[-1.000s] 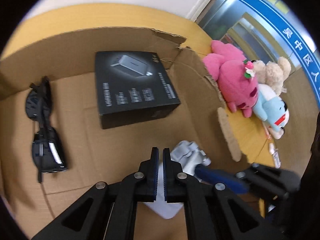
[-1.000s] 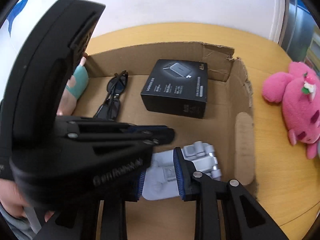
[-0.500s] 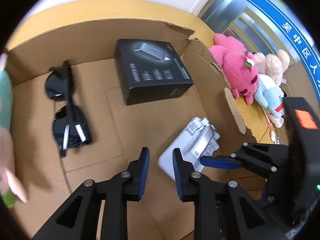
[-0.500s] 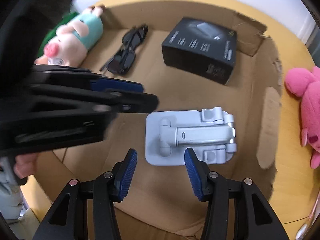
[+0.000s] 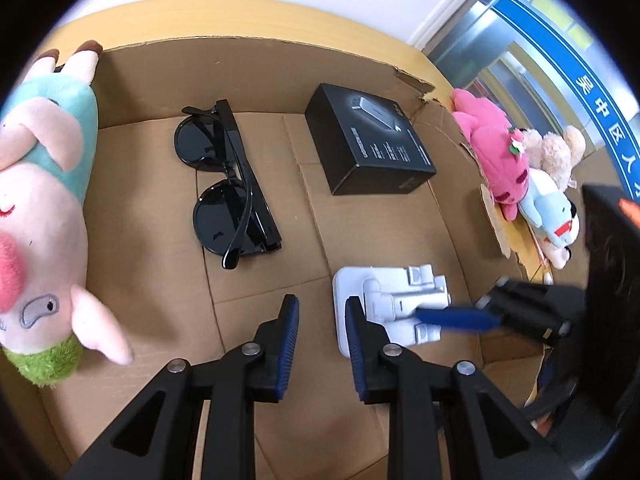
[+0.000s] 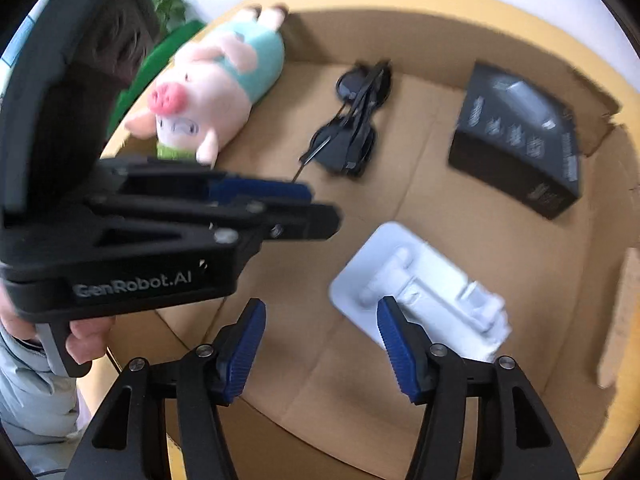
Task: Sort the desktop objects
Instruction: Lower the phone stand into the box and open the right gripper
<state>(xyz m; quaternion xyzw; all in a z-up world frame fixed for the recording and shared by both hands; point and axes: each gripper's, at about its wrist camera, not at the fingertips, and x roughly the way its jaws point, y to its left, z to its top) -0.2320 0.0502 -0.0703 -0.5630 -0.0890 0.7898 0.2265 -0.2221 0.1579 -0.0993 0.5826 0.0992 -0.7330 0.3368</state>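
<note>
A white folding stand [image 5: 390,302] lies free on the floor of a cardboard box [image 5: 260,68]; it also shows in the right wrist view [image 6: 420,284]. Black sunglasses [image 5: 226,184] [image 6: 352,136] and a black product box [image 5: 370,152] [image 6: 520,140] lie further in. My left gripper [image 5: 318,316] is open and empty, just left of the stand. My right gripper [image 6: 320,328] is open and empty above the box floor, its right finger overlapping the stand in view.
A pink pig plush [image 5: 36,200] [image 6: 212,80] lies along the box's left wall. A pink plush [image 5: 500,156] and other small plush toys [image 5: 552,200] lie on the wooden table [image 5: 240,12] outside the right wall. The left gripper's body [image 6: 140,220] crosses the right wrist view.
My right gripper let go of the white stand, opened wide and drew back. My left gripper went from shut to open and pulled back, bringing the pig plush into view.
</note>
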